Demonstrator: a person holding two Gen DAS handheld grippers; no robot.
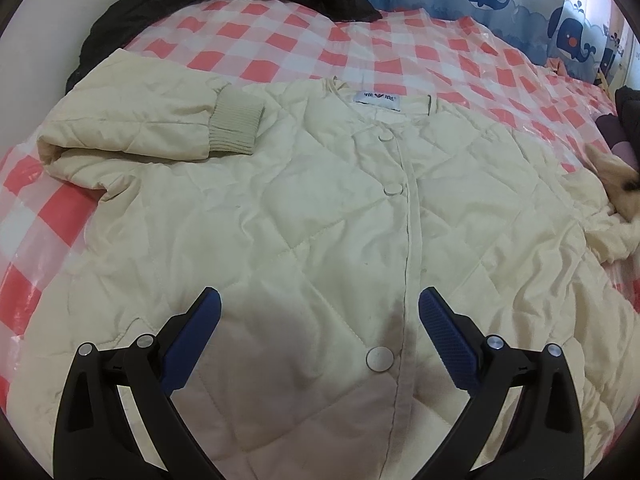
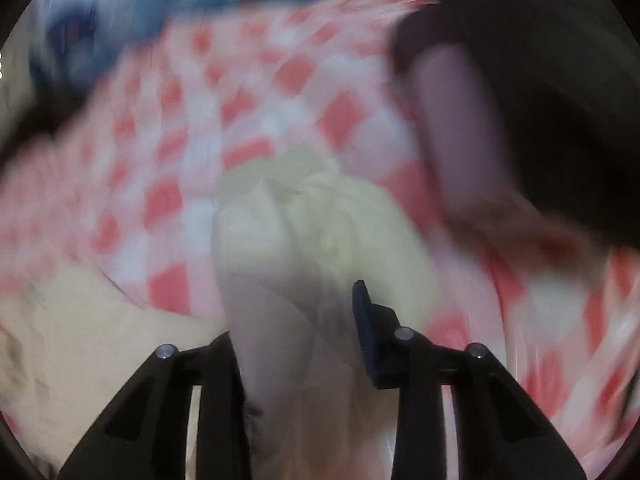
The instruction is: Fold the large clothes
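Jacket (image 1: pixel 320 208) spread beneath open left claw (image 1: pixel 320 304)

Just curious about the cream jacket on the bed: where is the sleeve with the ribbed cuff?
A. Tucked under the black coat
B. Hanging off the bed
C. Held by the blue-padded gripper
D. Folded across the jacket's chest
D: the sleeve lies folded inward, its cuff resting on the jacket.

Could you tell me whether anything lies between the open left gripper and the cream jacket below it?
Nothing visible does. The left gripper hovers open directly over the jacket, whose buttoned front is bare; the folded sleeve lies off to the side.
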